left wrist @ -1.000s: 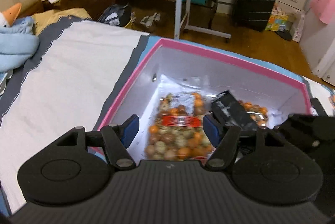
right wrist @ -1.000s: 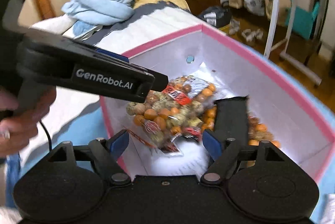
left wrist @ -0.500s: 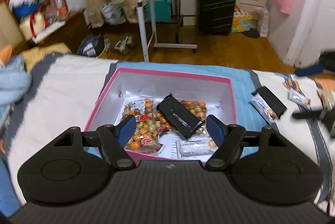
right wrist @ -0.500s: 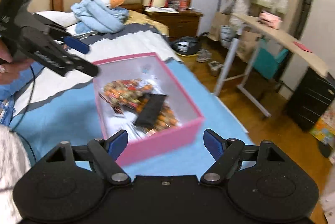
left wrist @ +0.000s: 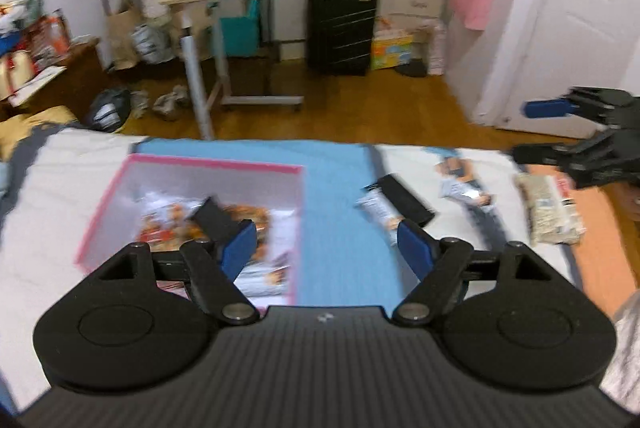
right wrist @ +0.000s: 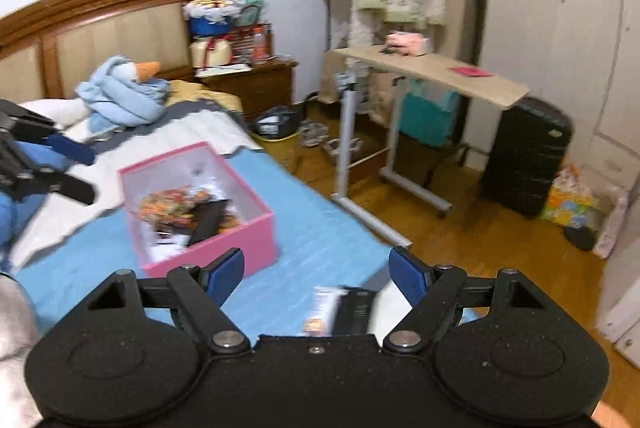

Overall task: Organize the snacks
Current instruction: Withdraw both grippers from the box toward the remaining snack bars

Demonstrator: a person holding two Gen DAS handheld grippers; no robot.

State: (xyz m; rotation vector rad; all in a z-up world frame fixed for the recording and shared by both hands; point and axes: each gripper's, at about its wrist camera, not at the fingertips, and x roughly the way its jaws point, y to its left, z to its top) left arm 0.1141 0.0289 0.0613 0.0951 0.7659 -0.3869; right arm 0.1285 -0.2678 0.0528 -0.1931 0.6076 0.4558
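The box (right wrist: 248, 232) looks like matt pink card, white inside. The packets (left wrist: 188, 224) in it are glossy film, like the wrapper (left wrist: 550, 212) lying on the bed. The sheet (left wrist: 340, 228) is soft blue cloth, faintly ribbed. Both claws are matt black plastic with ridged housings, blue pads (left wrist: 412, 248) and bright metal pivot pins (right wrist: 228, 339). The floor (right wrist: 460, 240) is polished wood; the headboard (right wrist: 100, 4) is varnished wood.

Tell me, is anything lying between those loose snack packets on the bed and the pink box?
Nothing visible. Only bare blue bedsheet separates the snack packets from the pink box, whose top is open. Both claws, left and right, are empty.
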